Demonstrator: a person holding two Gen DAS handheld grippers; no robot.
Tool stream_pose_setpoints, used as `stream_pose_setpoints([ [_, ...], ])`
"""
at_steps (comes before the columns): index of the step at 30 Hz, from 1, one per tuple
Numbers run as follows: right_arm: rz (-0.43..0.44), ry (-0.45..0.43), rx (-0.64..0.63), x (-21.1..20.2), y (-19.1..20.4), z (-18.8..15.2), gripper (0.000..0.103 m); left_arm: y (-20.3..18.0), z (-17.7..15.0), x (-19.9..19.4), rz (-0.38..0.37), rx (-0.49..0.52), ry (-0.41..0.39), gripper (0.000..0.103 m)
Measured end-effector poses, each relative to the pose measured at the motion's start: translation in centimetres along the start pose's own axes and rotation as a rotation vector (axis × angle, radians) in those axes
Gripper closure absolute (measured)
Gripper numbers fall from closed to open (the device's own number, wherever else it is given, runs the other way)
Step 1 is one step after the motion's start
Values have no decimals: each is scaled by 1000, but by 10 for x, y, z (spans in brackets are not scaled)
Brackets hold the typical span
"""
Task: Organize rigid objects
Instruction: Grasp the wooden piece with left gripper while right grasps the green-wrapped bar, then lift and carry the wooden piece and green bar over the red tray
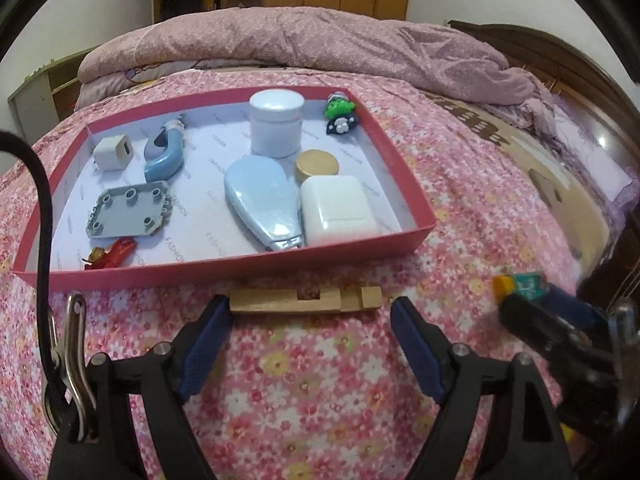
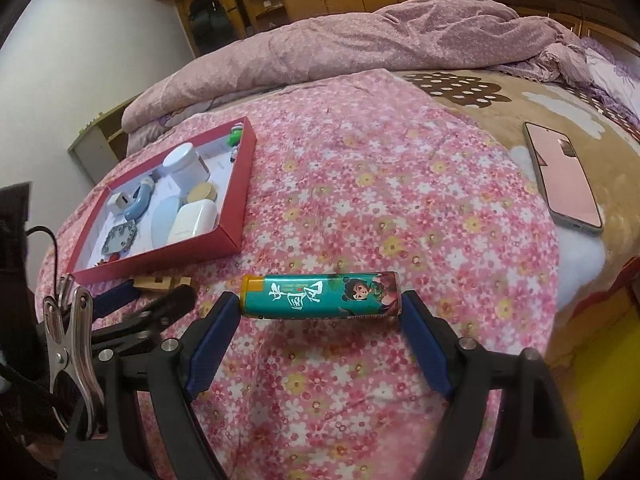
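Lighter [image 2: 320,295] between right hand-held gripper [image 2: 320,304] pads

You are working over a bed [image 2: 360,184] spread with a pink floral cover [image 1: 320,380]; a crumpled mauve quilt [image 1: 320,44] is heaped along its far side; towards the right the cover gives way to a tan blanket [image 2: 472,120] with brown and white patches. On the floral cover sits a shallow red box [image 1: 224,272], its near wall facing you; just in front of that wall lies a wooden block piece [image 1: 304,300], flat and lengthways; a pink phone [image 2: 564,176] lies on the tan blanket, well apart from the box, near the right edge.
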State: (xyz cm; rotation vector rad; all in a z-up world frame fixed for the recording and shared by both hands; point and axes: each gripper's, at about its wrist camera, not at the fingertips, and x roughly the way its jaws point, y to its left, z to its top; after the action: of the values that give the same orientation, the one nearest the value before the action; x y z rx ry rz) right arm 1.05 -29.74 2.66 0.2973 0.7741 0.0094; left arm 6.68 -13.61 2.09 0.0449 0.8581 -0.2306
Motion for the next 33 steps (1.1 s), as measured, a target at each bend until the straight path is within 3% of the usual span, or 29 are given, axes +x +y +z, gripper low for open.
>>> stream_pose_setpoints([
  [9,40,-8,25,0,-5,-1,20,-10,-3,7,69,91,-35,17],
  [13,42,-3,24,1,-4,-2,20,-9,-3,8,62,88,-41,17],
  [16,40,-2,24,1,-3,-2,20,-9,-3,7,58,93,-44,22],
  [33,36,10,-12,-1,13,-3,20,20,-13,-24,27,87,-39,22],
])
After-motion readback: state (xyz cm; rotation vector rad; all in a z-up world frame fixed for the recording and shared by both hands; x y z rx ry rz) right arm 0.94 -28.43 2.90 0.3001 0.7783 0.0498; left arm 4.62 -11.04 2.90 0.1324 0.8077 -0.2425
